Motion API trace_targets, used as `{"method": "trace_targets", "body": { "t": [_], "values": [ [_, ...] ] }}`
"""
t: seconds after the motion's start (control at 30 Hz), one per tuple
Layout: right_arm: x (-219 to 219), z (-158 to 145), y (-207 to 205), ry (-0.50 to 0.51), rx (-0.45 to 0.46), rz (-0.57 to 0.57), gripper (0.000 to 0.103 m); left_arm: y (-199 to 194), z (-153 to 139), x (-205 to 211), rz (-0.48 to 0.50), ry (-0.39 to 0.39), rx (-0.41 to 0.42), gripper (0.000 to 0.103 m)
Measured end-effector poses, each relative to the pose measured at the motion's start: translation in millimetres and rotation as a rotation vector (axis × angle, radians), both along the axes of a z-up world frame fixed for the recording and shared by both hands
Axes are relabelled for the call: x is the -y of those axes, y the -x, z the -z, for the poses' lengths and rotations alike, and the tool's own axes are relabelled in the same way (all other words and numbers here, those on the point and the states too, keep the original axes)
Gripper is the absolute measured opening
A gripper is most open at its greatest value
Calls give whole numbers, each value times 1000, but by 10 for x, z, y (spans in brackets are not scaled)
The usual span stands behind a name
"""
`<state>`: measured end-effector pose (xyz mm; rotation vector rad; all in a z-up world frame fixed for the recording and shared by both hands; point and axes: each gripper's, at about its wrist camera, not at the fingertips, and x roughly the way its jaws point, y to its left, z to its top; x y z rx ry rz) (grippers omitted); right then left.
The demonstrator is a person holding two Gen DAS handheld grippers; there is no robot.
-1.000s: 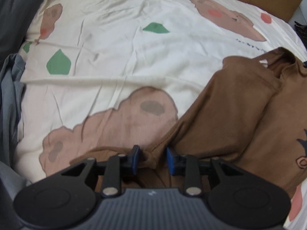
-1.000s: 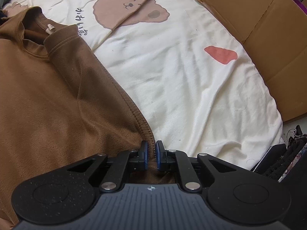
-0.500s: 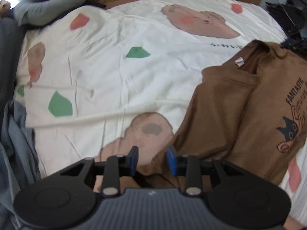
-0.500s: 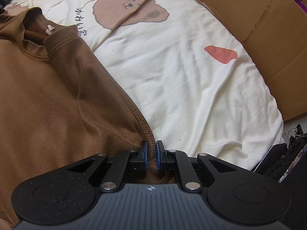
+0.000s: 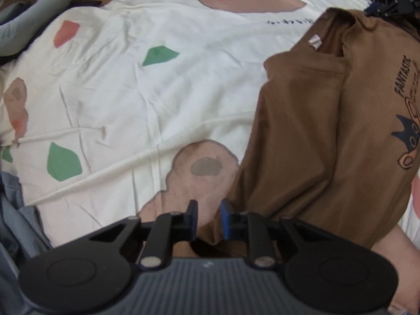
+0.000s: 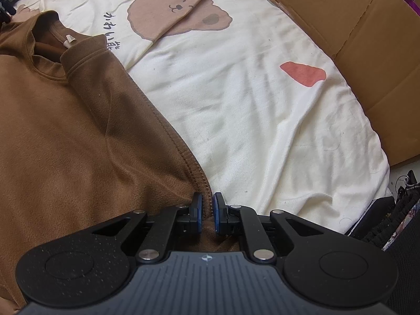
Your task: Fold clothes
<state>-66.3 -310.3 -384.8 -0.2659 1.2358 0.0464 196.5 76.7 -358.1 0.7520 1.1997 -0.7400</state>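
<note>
On the brown t-shirt [image 5: 328,131], in the left wrist view at about 3 o'clock, the word "FANTASTIC" is printed in dark capital letters and runs upward along the right edge. Under it there are smaller lines of print, but they are too blurred to read. On the cream bedsheet [image 6: 236,105], in the right wrist view at about 11 o'clock, there is a short line of black Japanese-looking characters beside the bear picture; I cannot read them surely.

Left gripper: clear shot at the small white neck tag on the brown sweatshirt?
Probably yes. The small white neck tag lies exposed at the brown sweatshirt collar with nothing over it, but the left gripper is closing around the hem.
</note>
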Motion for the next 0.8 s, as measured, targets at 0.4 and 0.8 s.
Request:
{"method": "trace_targets", "body": {
  "t": [0.4,0.8],
  "values": [
    [21,1,2,-2,-5,-5,8,32,228,41,30,-2,-62,19],
    [13,-3,-28,4,-23,-53,6,-5,275,-3,8,30,-150,14]
  ]
}}
